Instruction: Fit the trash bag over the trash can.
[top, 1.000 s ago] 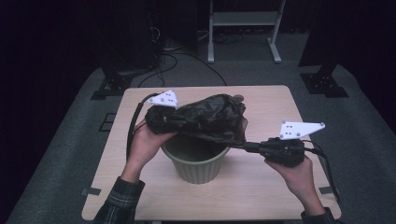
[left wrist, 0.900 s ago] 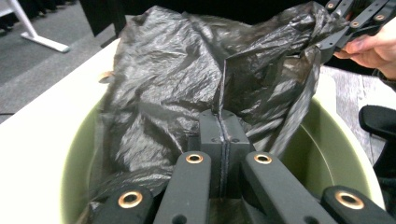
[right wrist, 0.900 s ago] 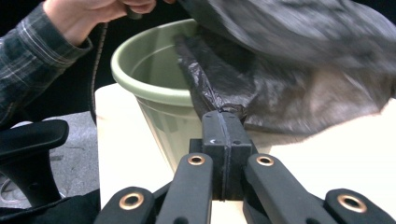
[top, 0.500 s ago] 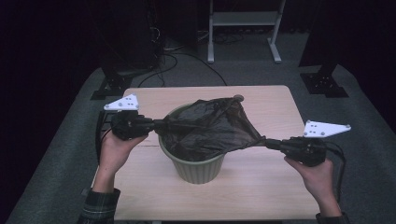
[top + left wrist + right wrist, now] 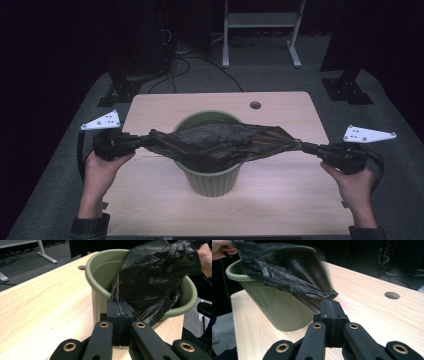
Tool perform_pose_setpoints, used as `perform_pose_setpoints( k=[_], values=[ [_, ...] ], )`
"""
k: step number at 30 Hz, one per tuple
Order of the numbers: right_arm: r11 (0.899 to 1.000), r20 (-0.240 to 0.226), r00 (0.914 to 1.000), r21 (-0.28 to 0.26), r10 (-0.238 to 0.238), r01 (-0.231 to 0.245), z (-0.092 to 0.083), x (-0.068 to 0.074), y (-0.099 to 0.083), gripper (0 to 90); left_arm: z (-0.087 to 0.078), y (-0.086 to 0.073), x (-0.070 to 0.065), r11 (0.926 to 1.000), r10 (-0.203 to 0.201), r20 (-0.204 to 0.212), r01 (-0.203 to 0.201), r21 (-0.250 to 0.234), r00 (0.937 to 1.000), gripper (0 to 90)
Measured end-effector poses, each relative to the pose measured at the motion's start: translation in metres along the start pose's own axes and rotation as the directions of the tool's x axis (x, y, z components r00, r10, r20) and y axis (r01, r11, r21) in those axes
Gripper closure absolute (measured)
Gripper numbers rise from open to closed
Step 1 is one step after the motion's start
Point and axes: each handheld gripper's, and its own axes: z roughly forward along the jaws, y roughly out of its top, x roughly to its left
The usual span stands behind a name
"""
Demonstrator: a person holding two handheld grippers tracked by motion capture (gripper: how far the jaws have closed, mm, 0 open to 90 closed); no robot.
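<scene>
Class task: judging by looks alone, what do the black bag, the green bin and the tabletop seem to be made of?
Black bag: thin plastic film, slightly glossy, by its crinkles and sheen.
Green bin: probably moulded plastic, smooth matt wall with a rolled rim.
Tabletop: pale wood or wood-look laminate, by its grain lines.

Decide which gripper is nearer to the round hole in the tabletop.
Right, by a modest margin. The right gripper sits right of and below the hole; the left gripper sits farther away, across the green bin.

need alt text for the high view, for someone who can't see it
A black bag is stretched flat over a green bin on a wooden table. The left hand-held gripper and right hand-held gripper each pinch one end.
</scene>
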Motion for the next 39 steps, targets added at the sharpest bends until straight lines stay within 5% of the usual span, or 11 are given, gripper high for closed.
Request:
perform_pose_setpoints(
  k=[13,18,30,39],
  values=[
    [1.000,0.042,0.9991,0.028,0.012,-0.013,0.000,-0.009,-0.008,89.8,-0.007,-0.021,0.008,0.9994,-0.033,-0.025,0.033,-0.013,0.9991,89.9],
    [1.000,0.037,0.9993,-0.023,0.009,-0.009,-0.006,-0.008,0.001,73.9,-0.006,-0.020,0.006,0.9995,-0.023,-0.021,0.022,-0.023,0.9995,88.1],
    [0.998,0.023,0.9989,-0.055,-0.042,0.043,-0.009,0.003,0.027,66.7,-0.029,-0.005,-0.003,0.9950,0.002,-0.054,-0.008,-0.100,0.9985,25.3],
    [0.998,0.007,0.9991,-0.050,-0.042,0.042,0.001,0.005,0.029,65.9,-0.053,0.027,-0.020,0.9803,0.061,-0.051,-0.070,-0.185,0.9968,16.7]
  ],
)
